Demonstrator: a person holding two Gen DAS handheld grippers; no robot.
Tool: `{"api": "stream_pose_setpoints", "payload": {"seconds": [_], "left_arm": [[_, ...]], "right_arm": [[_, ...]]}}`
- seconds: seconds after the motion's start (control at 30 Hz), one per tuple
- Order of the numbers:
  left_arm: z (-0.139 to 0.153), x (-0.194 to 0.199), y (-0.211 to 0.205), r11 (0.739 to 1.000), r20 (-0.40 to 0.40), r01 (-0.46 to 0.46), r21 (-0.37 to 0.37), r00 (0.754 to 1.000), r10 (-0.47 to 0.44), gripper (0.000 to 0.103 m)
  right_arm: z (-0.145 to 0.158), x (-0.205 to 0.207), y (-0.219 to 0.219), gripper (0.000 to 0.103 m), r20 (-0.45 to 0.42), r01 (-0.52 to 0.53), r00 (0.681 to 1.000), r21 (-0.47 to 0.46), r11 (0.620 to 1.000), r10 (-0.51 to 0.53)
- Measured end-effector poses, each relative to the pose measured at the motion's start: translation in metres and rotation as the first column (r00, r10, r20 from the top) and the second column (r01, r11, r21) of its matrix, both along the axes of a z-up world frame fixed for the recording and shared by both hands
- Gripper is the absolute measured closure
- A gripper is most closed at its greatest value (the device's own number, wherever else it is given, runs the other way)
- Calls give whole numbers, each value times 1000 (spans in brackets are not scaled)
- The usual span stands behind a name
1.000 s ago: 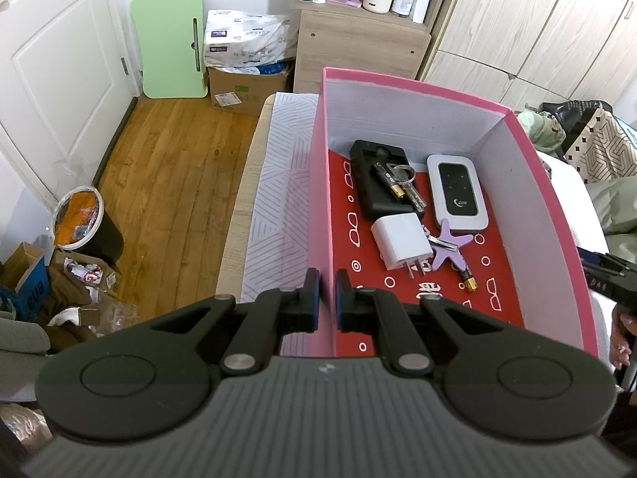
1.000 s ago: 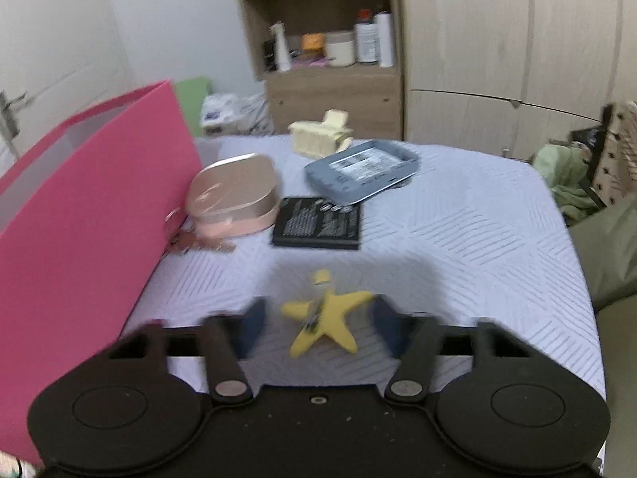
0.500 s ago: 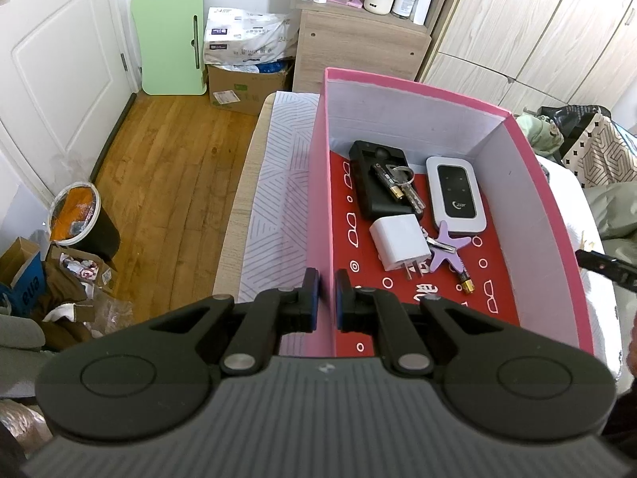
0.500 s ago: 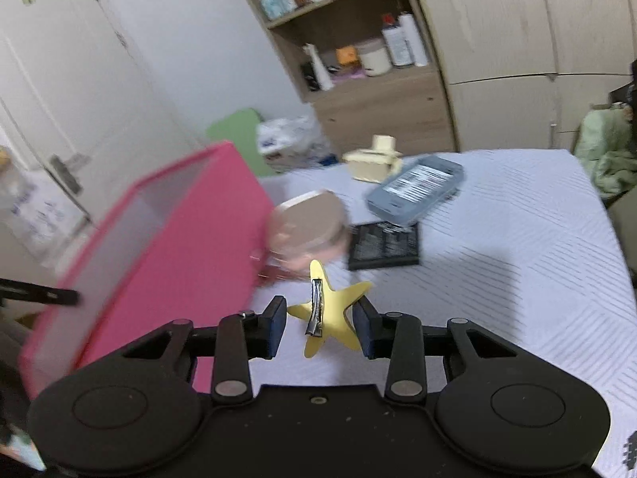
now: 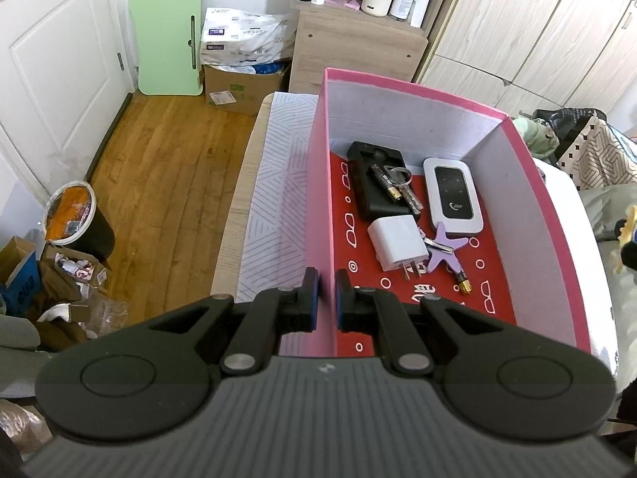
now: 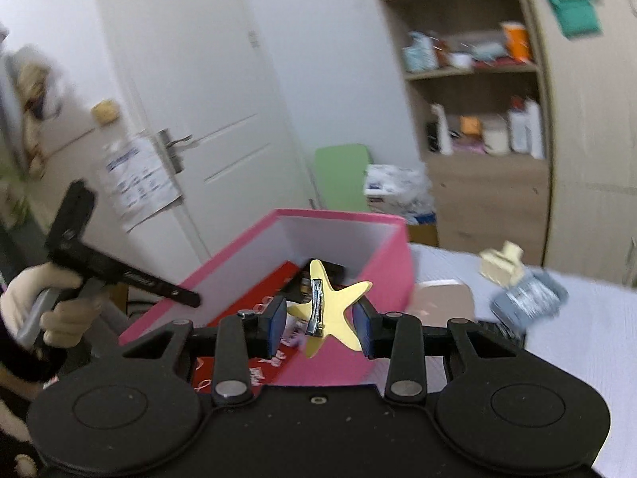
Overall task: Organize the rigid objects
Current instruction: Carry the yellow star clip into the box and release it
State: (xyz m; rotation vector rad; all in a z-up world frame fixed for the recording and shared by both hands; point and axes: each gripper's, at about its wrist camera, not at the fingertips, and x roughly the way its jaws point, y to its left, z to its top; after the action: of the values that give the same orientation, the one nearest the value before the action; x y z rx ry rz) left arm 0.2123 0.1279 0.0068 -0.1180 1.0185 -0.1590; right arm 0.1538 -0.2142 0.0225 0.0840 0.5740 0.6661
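While clamping the box (image 5: 318, 215) wall, left gripper (image 5: 326, 294) narrow, right gripper (image 6: 319, 320) holding the yellow star (image 6: 330, 310) above the box opening, over charger (image 5: 396, 243), router (image 5: 453, 201), keys (image 5: 398, 187) and purple star (image 5: 446, 247); bed items beyond blurred.

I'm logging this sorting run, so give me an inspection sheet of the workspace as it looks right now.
Surface: bed cover, white with line pattern.
Job's things: pink box holds black case, keys, white router, charger plug, purple star clip.
Clutter: cream clip, grey case on the bed.
Grippers: left claw clamps the box wall; right claw holds yellow star clip.
Cables: nothing seen.
Surroundings: door, shelf unit, bin.
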Motion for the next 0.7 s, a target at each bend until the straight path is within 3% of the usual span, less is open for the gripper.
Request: {"api": "stream_pose_setpoints", "payload": {"seconds": [0.17,0.33,0.43,0.57,0.7], "left_arm": [[-1,-1,2,1000,2,2,-10,1000,-2,96],[-2,-3,4,1000,4,5,-12,1000,-5,95],[-2,-3,5,1000,7,7,-13,1000,-7,95],[-4,-4,7,1000,12,4,-21,1000,-4,95],[-3,-4,7,1000,8,7,-20,1000,-7,95]], "right_arm": [[9,-7,20,61,53,-64,996,-62,996,67],[10,-2,41,61,53,-156,985,-104,982,162],[0,15,66,61,-11,-245,969,-122,962,245],[-28,31,117,61,-51,-275,961,-300,914,273],[-40,45,144,61,-125,-379,925,-327,866,358]]}}
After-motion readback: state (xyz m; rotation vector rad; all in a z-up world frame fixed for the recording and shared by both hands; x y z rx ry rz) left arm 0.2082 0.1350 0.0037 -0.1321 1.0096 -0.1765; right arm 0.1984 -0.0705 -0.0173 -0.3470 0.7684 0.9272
